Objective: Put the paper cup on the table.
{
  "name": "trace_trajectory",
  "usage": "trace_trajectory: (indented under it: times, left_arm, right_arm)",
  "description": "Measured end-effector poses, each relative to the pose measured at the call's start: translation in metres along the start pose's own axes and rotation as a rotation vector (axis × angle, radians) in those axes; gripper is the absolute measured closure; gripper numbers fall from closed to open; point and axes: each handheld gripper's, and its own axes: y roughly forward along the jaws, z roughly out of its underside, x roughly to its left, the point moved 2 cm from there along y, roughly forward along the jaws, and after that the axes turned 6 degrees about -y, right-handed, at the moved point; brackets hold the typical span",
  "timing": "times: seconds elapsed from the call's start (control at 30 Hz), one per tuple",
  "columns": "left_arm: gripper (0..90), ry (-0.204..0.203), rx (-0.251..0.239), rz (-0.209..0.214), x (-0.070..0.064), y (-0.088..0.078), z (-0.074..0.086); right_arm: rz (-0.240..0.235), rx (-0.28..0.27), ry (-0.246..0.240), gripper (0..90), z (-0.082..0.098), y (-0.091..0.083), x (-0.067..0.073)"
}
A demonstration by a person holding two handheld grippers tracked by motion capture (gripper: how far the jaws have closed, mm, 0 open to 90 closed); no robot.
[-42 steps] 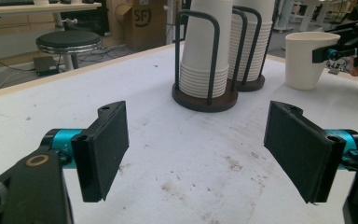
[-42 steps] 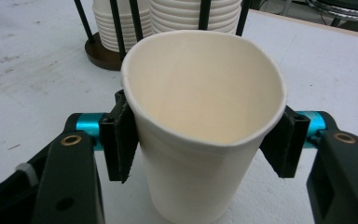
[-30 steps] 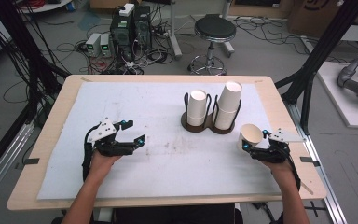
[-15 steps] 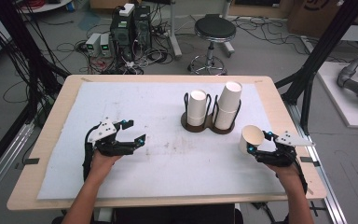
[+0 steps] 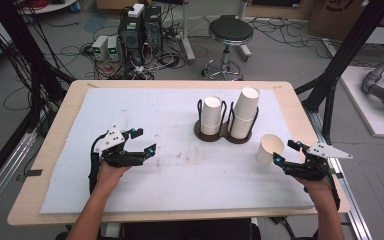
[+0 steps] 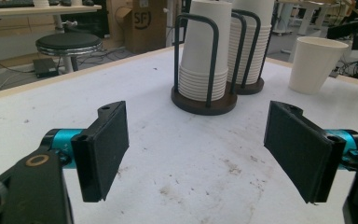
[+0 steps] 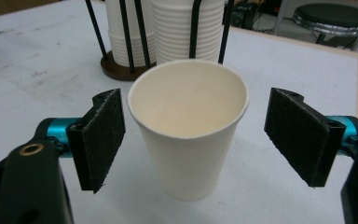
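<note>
White paper makes up the single cup (image 5: 270,148) standing upright on the tabletop (image 5: 180,200) near its right edge, just in front of and to the right of the dark wooden cup holder (image 5: 223,135). That holder carries two stacks of the same cups inside black wire loops, the right stack (image 5: 245,112) taller than the left stack (image 5: 212,115). The right gripper (image 5: 286,153) sits just beside the lone cup, and in the right gripper view the cup (image 7: 189,126) stands between its black fingers (image 7: 100,137), which are spread wide with a clear gap on either side, so nothing is being squeezed. The left gripper (image 5: 142,142) rests well apart on the left half of the white mat, its fingers (image 6: 105,147) also held wide with nothing between them, pointed across toward the holder (image 6: 205,100).
</note>
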Motion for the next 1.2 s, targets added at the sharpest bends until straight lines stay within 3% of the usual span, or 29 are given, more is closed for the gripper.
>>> trace_trajectory:
  times: [0.17,0.3,0.6,0.93,1.2]
  left_arm:
    - [22.1,-0.009,-0.012,0.002,0.0,-0.002,-0.001]
    - [22.0,-0.03,-0.023,0.014,-0.001,-0.002,-0.002]
    - [22.0,-0.038,-0.039,0.008,0.001,-0.002,-0.003]
    - [22.0,-0.022,-0.057,0.017,-0.002,-0.002,-0.008]
    - [22.1,-0.011,-0.058,0.02,-0.006,-0.007,-0.007]
  right_arm:
    - [-0.029,-0.038,-0.006,20.7,-0.012,-0.002,0.008]
    - [-0.081,-0.07,-0.01,20.7,-0.023,0.006,0.021]
    - [-0.136,-0.096,-0.048,20.7,-0.038,0.018,0.039]
    - [-0.132,-0.125,-0.013,20.7,-0.039,0.015,0.041]
    - [-0.136,-0.108,-0.031,20.8,-0.042,0.02,0.049]
